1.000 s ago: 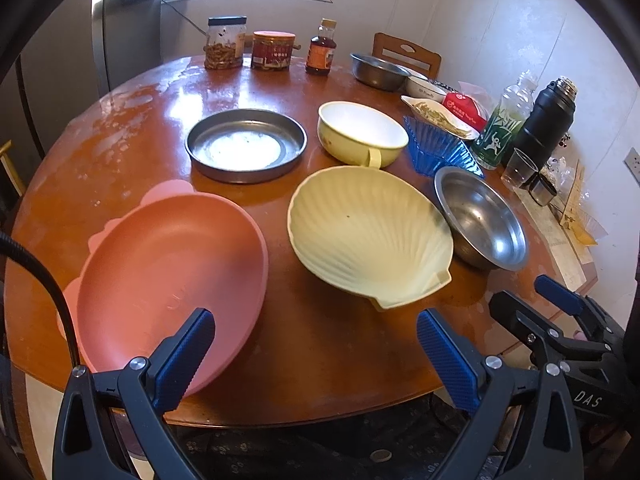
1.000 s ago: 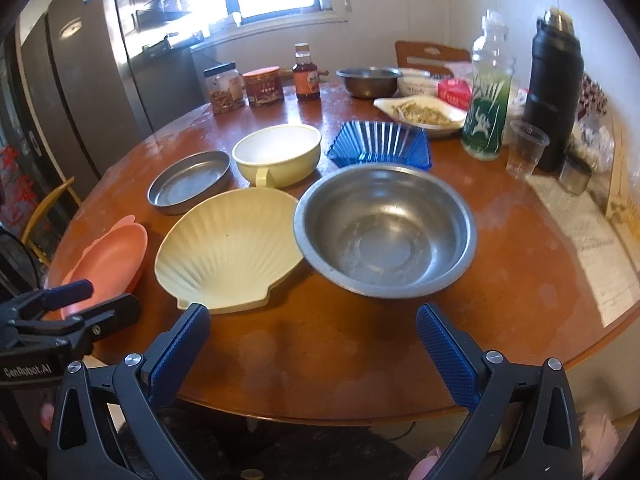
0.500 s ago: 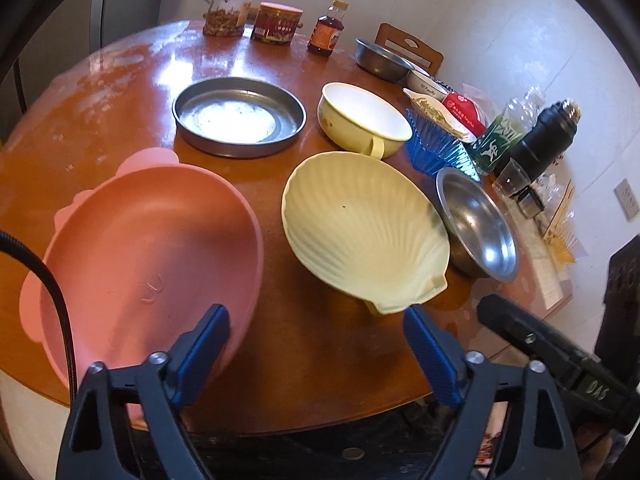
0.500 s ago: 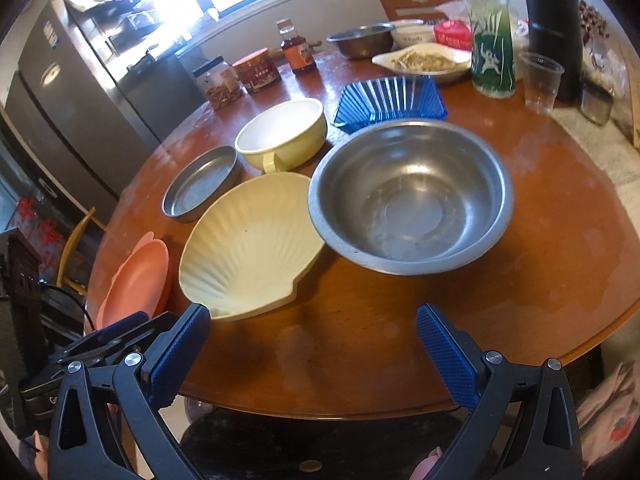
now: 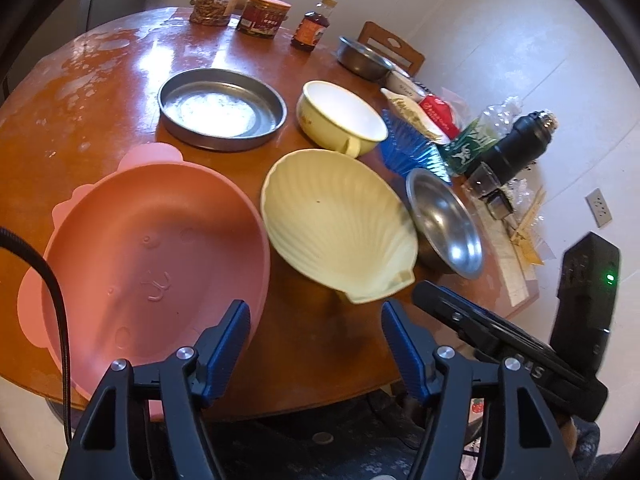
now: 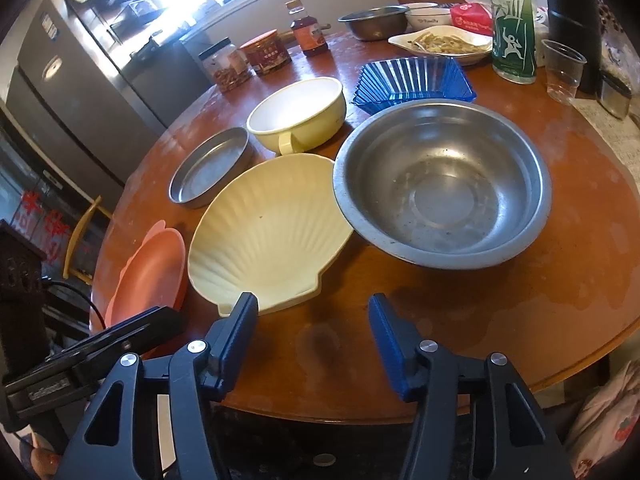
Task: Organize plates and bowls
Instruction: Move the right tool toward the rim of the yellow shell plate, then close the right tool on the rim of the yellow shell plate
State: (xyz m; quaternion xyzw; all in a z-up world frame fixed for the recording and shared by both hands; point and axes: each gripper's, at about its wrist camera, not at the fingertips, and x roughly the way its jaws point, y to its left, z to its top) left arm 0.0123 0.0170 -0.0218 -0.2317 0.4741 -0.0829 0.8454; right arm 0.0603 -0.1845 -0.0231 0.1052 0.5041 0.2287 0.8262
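Basically both claws closing on nothing, tips over the near tabletop (image 6: 460, 320) edge. Shell plate (image 6: 268, 232) is the landmark: left claw (image 5: 316, 340) just short of its hinge; right claw (image 6: 312, 320) nearer. Pink plate (image 5: 152, 248) left, steel bowl (image 6: 440, 184) right.

The round wooden table (image 6: 460, 320) (glossy, water-marked) carries a pink plate (image 5: 152, 240), shell dish (image 6: 268, 240), steel bowl (image 6: 440, 184), and jars (image 5: 240, 4).

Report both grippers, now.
Left gripper: open, jaws closing, nothing between them, beside the pink plate.
Right gripper: open, jaws closing, nothing held, near the shell plate.
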